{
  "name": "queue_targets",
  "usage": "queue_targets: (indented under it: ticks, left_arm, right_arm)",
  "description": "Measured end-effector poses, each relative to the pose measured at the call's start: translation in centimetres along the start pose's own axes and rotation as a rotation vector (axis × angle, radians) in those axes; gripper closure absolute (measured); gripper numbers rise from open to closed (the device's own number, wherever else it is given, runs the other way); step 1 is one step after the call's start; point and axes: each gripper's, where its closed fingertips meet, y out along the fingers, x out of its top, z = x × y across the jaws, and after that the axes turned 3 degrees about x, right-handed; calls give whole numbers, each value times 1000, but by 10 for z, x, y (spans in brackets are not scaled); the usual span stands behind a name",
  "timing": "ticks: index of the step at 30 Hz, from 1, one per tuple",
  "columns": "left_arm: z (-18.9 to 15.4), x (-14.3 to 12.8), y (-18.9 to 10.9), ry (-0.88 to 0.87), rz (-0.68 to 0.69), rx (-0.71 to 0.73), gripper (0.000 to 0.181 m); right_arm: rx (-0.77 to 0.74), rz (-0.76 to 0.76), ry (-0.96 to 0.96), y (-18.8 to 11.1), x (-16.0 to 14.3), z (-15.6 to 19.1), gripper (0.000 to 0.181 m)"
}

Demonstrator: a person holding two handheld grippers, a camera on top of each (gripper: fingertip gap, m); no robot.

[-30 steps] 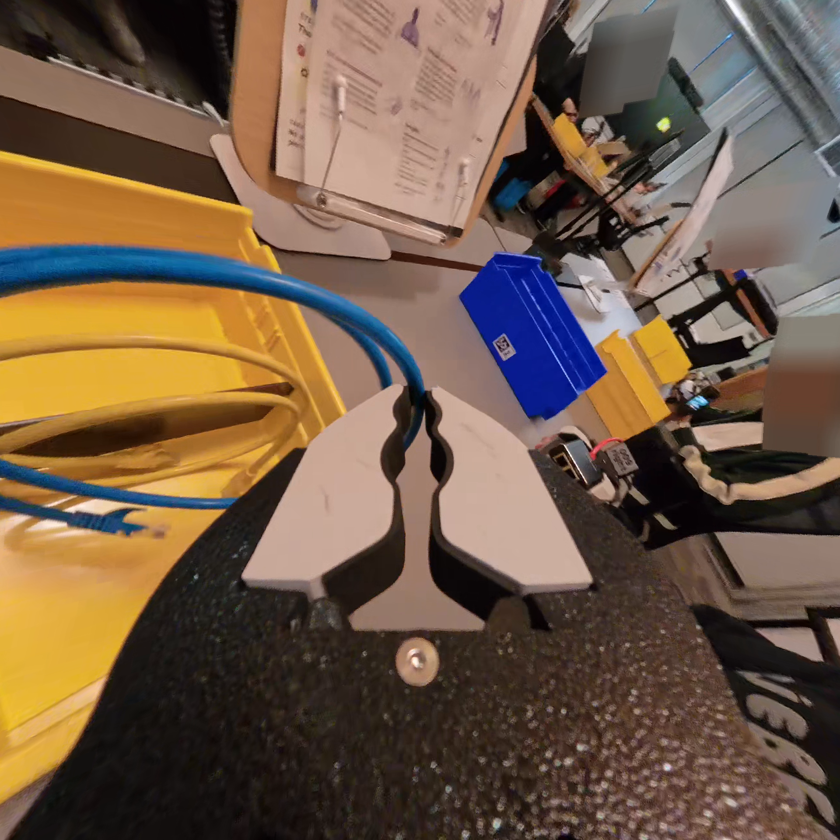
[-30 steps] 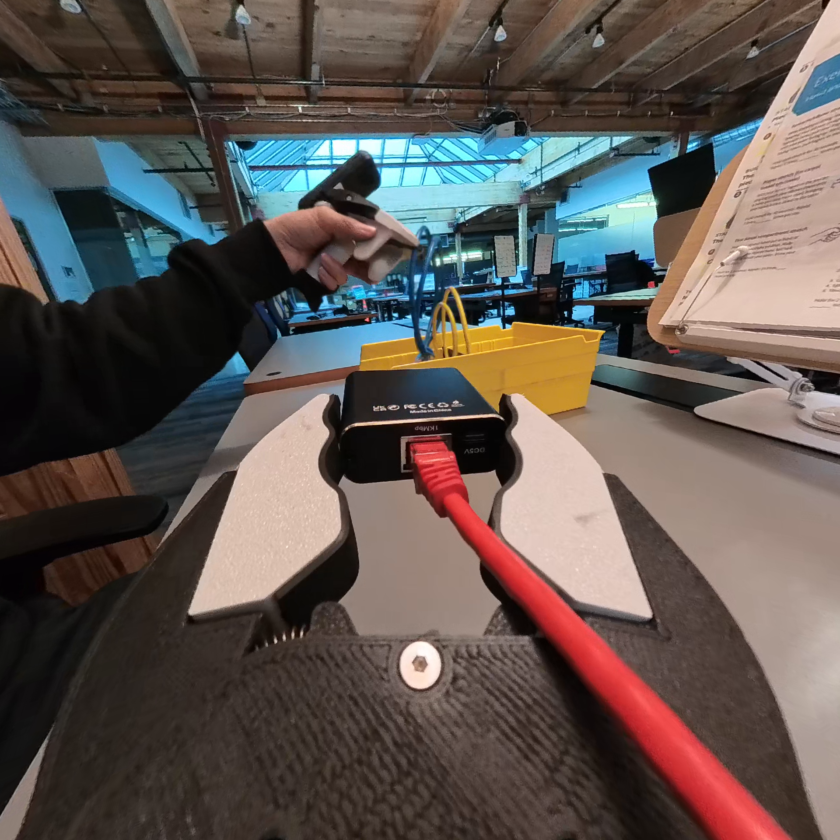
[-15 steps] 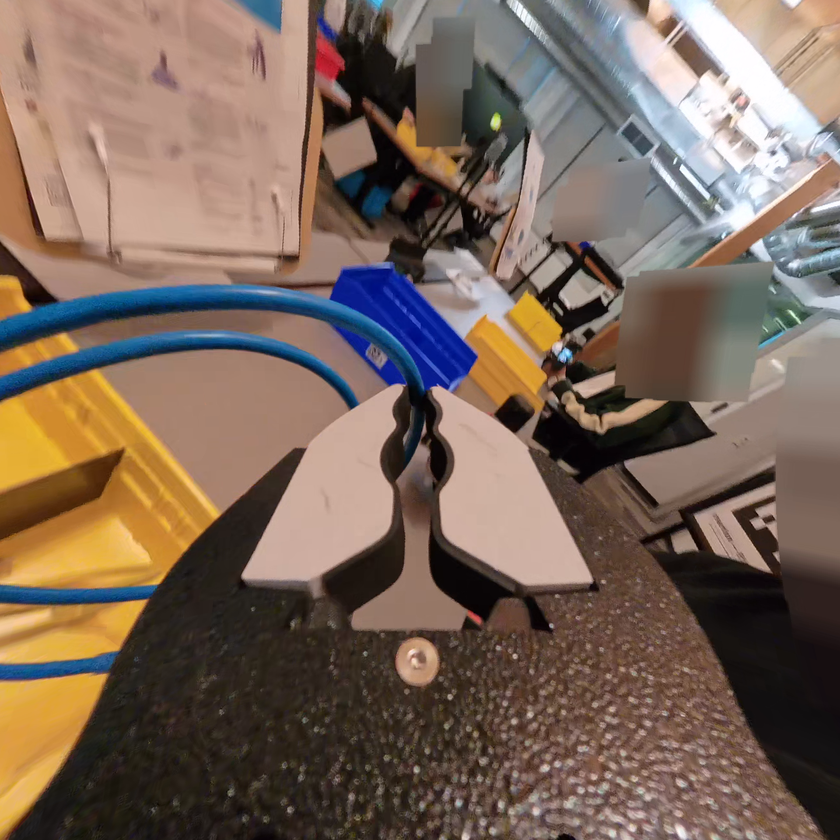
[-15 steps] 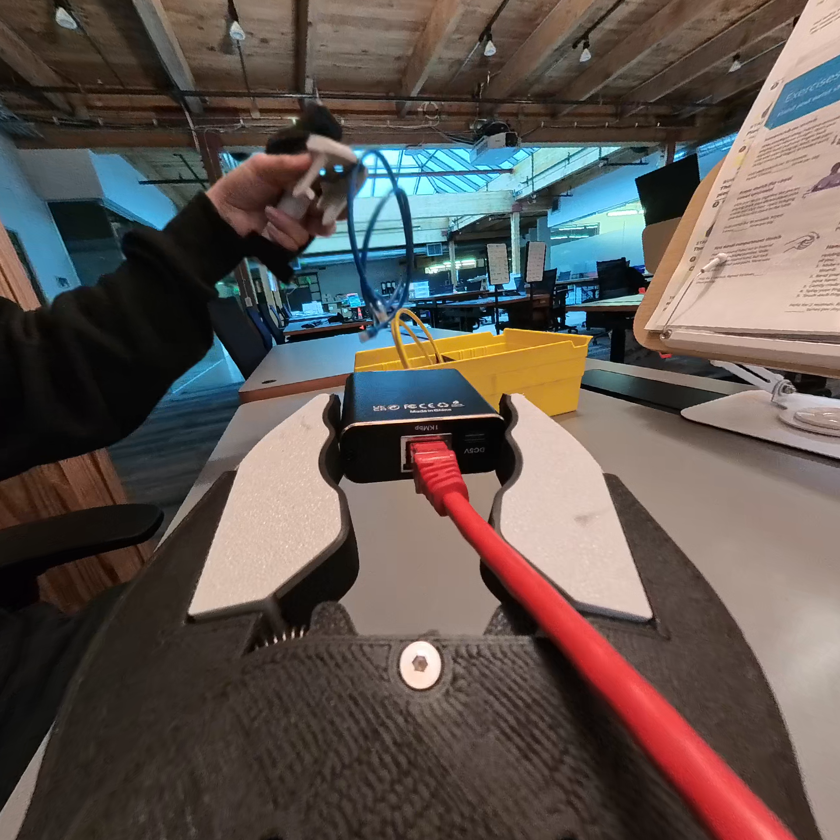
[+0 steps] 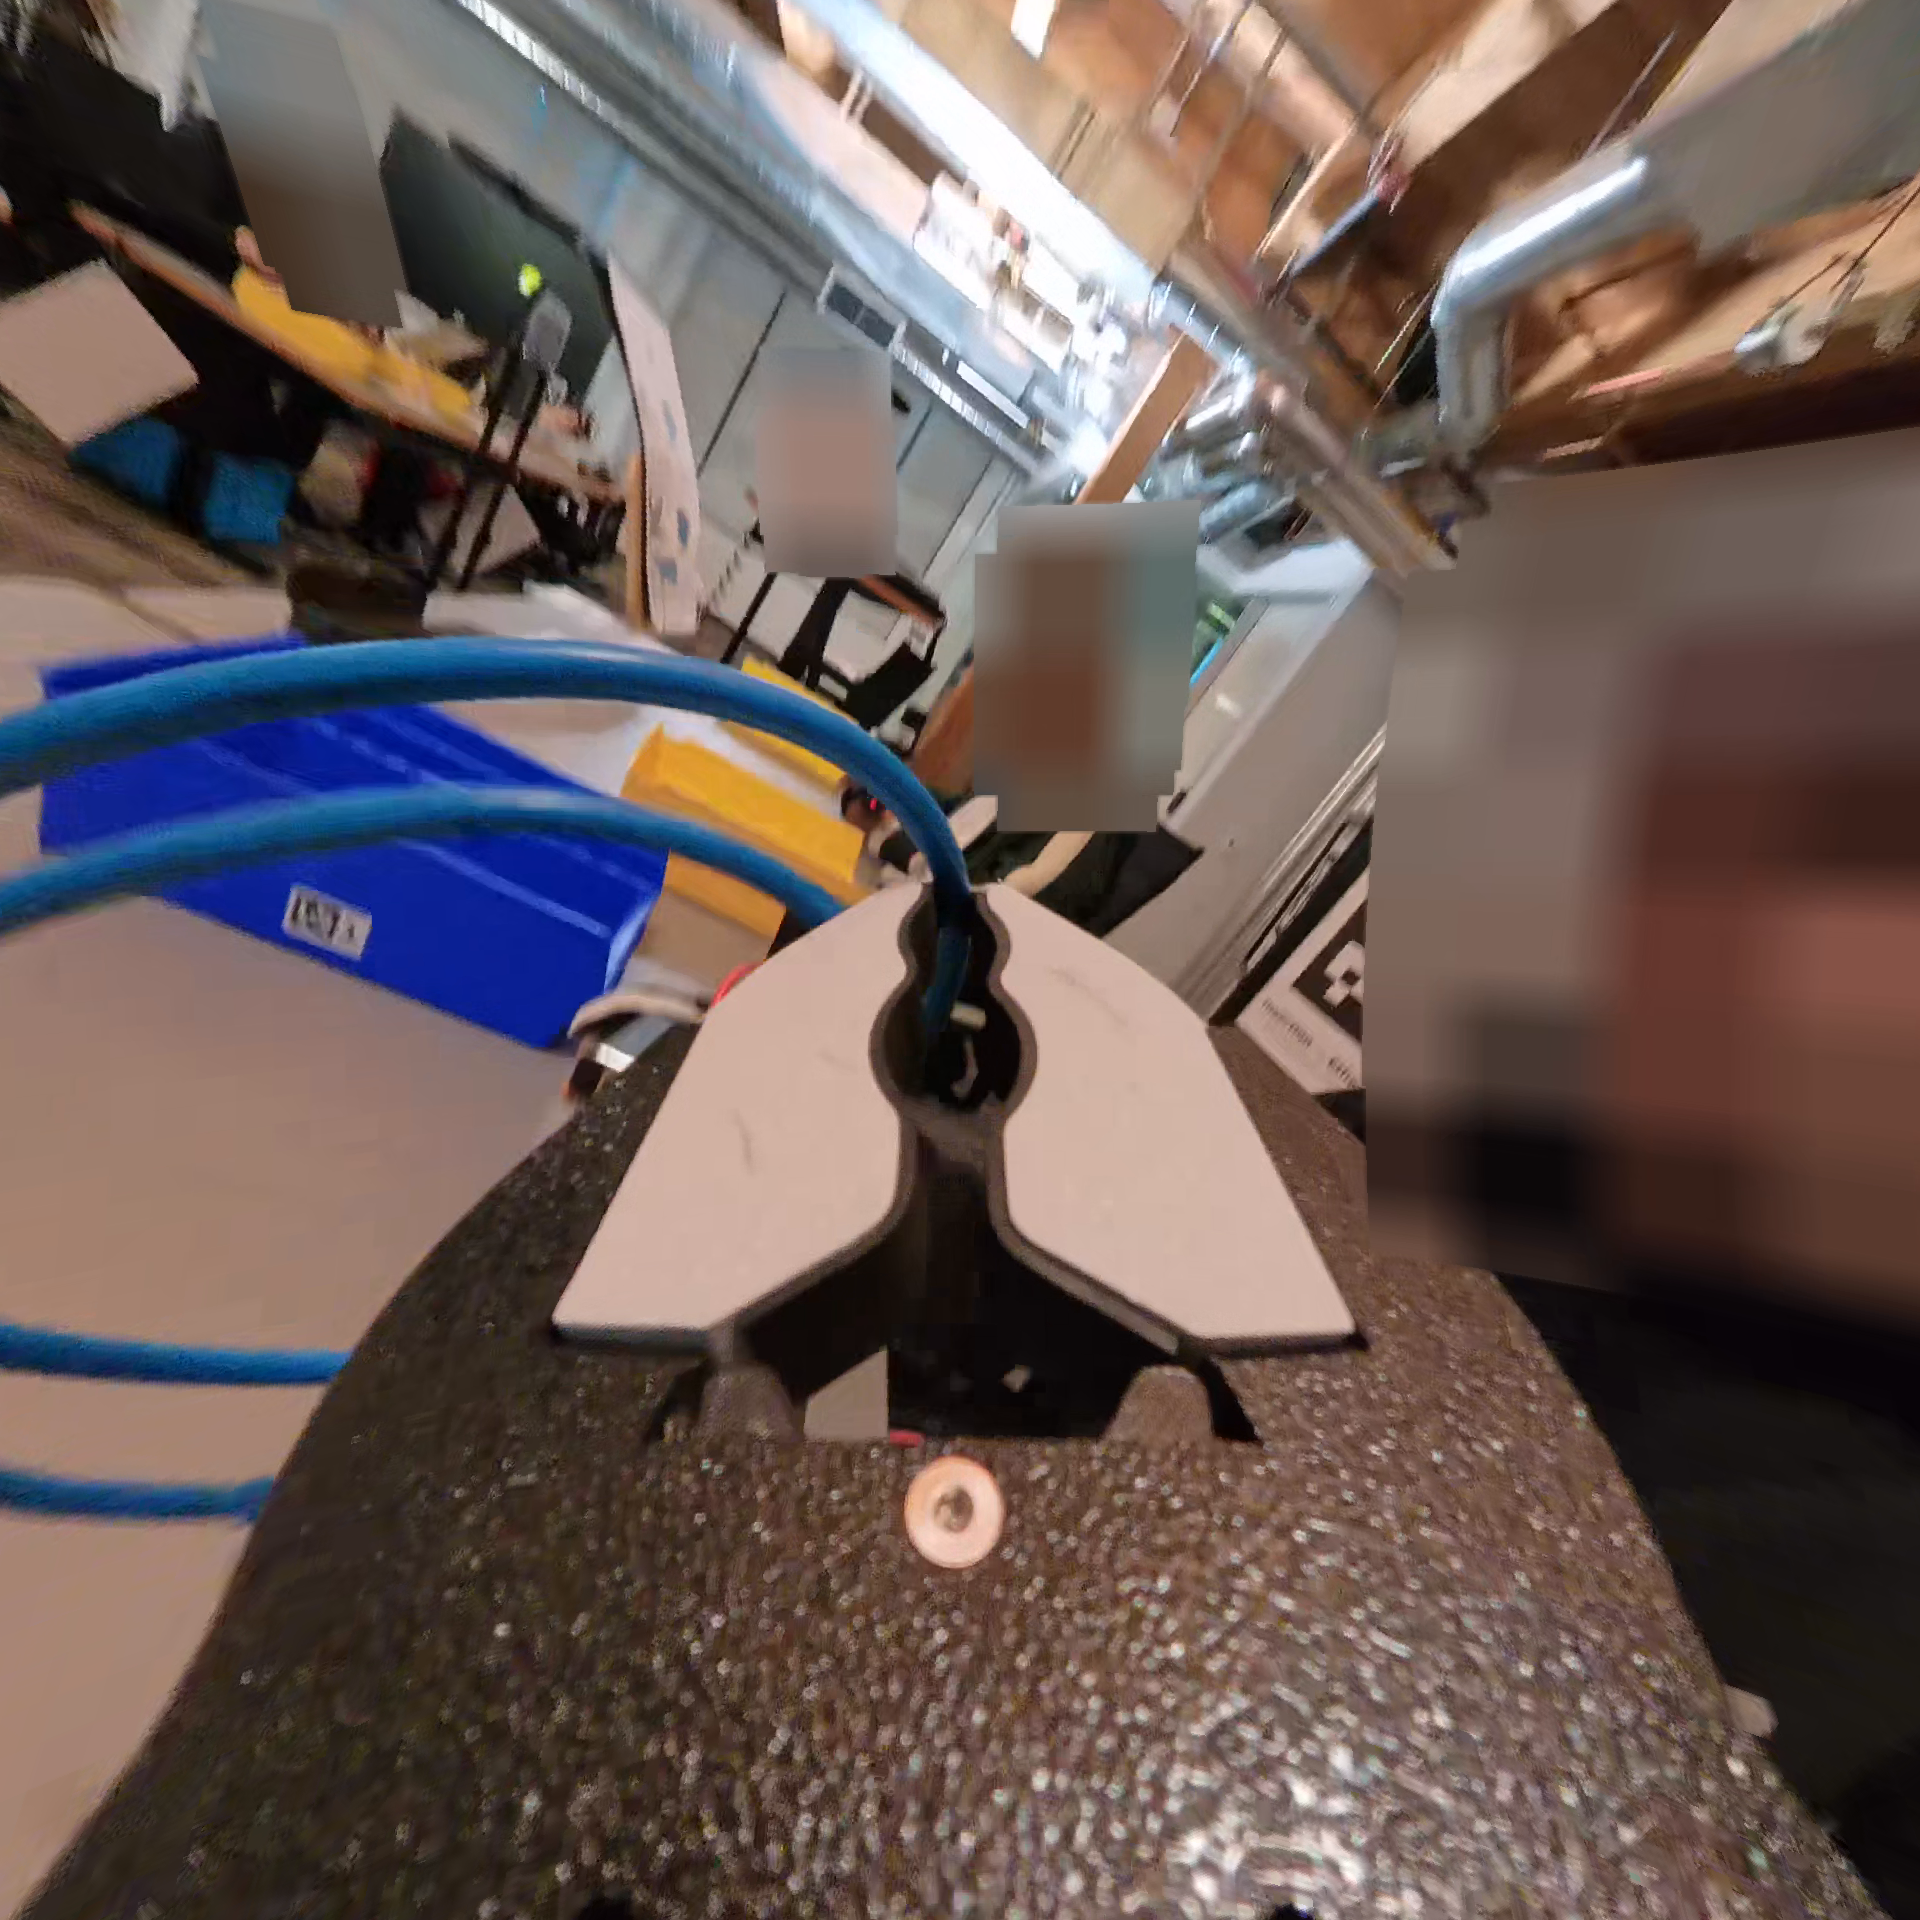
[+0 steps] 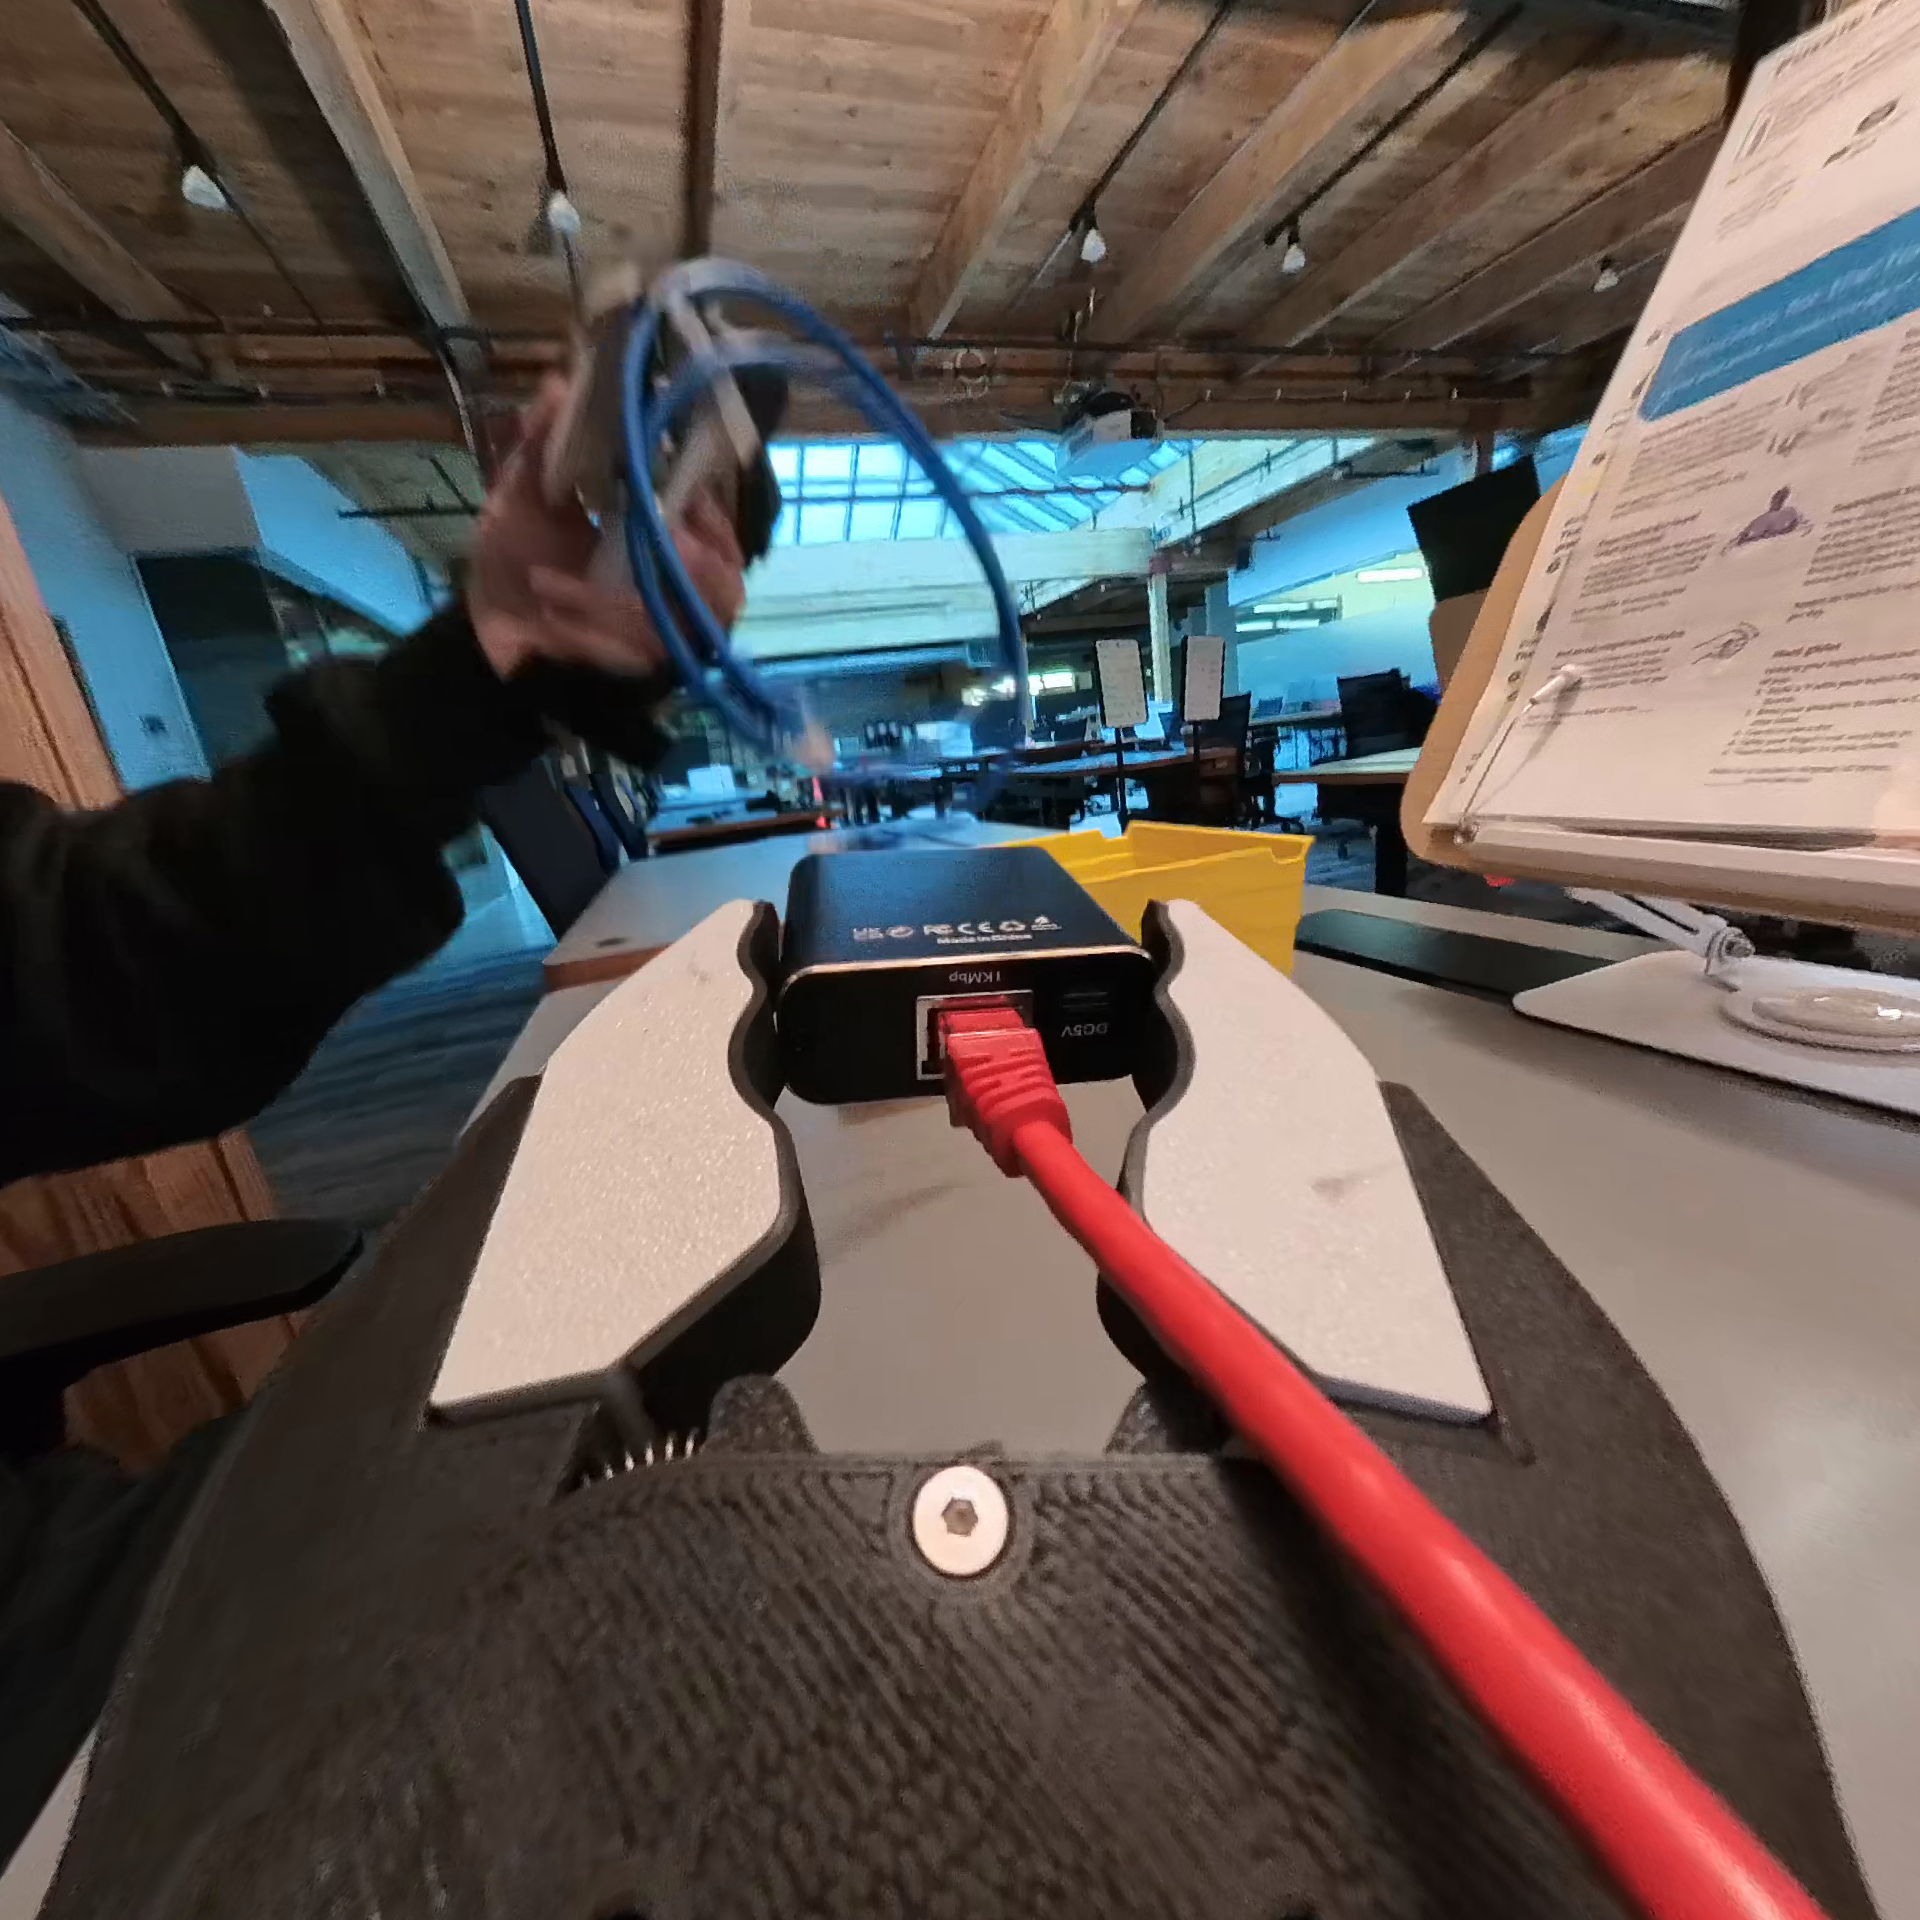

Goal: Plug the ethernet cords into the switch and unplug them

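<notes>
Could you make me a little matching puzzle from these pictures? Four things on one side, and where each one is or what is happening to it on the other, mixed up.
Things:
1. blue cord
2. red cord
3. black switch
4. yellow bin

States:
A. plugged into a port
B. standing on the table behind the switch
C. pinched in the left tongs, lifted in the air
D. gripped between the fingers of the right tongs

Pairs: 1-C, 2-A, 3-D, 4-B

Open-plan workshop, timber ceiling point(image 6: 831, 125), desks point(image 6: 1340, 769)
</notes>
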Motion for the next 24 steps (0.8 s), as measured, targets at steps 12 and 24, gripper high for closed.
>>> queue_targets:
  ticks: [12, 24]
  left_arm:
    - [63, -141, -49, -15, 81, 132, 176]
    - [83, -208, -115, -112, 265, 423, 175]
  right_arm:
    - [226, -160, 31, -18, 29, 29, 114]
    - [281, -128, 52, -8, 19, 41, 114]
